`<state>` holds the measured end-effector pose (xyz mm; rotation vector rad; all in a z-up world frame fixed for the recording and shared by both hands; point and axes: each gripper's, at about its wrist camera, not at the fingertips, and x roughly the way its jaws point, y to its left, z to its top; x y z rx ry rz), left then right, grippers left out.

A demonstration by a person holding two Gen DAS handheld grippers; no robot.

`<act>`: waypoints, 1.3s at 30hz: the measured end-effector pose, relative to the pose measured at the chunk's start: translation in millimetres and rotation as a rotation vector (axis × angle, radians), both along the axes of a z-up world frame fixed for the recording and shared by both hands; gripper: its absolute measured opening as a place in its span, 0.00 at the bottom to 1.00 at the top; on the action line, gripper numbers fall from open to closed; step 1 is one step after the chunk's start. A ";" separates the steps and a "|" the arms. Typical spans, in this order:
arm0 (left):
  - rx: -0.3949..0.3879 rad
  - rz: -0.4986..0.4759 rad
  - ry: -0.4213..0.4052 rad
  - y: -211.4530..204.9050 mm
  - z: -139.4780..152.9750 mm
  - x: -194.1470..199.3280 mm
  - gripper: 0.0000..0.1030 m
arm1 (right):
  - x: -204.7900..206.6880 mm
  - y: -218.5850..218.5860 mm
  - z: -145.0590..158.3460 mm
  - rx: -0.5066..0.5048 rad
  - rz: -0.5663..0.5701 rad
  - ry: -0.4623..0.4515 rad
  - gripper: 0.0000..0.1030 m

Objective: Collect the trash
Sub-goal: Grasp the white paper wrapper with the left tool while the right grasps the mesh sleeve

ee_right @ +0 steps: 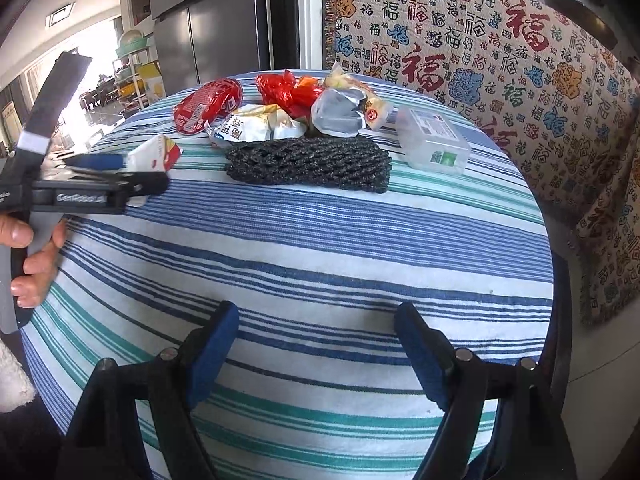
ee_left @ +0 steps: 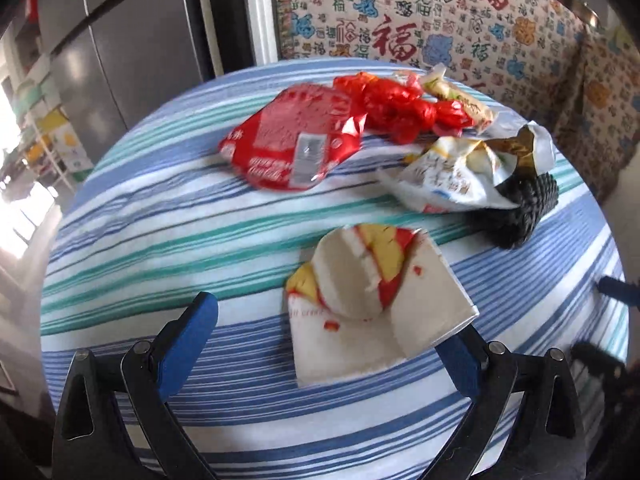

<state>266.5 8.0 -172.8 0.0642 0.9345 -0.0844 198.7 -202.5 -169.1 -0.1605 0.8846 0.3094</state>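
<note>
A torn white carton with red and yellow print (ee_left: 360,312) lies flat on the striped tablecloth (ee_left: 160,240). My left gripper (ee_left: 328,320) is open with a finger on either side of it, and one corner of the carton covers the right fingertip. In the right wrist view the same carton (ee_right: 156,156) sits at the left gripper (ee_right: 120,172), which a hand holds. My right gripper (ee_right: 316,312) is open above bare cloth with nothing in it. Beyond lie a red round wrapper (ee_right: 208,106), a red plastic bag (ee_right: 288,90), a white snack bag (ee_right: 256,126) and a black foam net (ee_right: 308,164).
A clear plastic box (ee_right: 434,140) and a silver wrapper (ee_right: 340,114) lie at the far right of the round table (ee_right: 320,240). A patterned sofa cover (ee_right: 520,60) stands behind and to the right. A grey fridge (ee_right: 216,20) stands behind on the left.
</note>
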 end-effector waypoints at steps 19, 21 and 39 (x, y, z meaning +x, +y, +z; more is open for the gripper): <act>0.025 -0.254 -0.151 -27.5 20.8 -37.3 0.67 | 12.5 1.2 -3.5 0.011 -0.041 -0.002 0.83; 0.001 -0.243 -0.122 -25.0 18.3 -31.2 0.58 | 16.6 -0.4 -3.5 0.009 -0.059 0.001 0.83; -0.104 -0.124 -0.042 -7.5 13.1 -10.3 0.11 | 82.1 30.3 -0.6 0.092 -0.336 0.056 0.61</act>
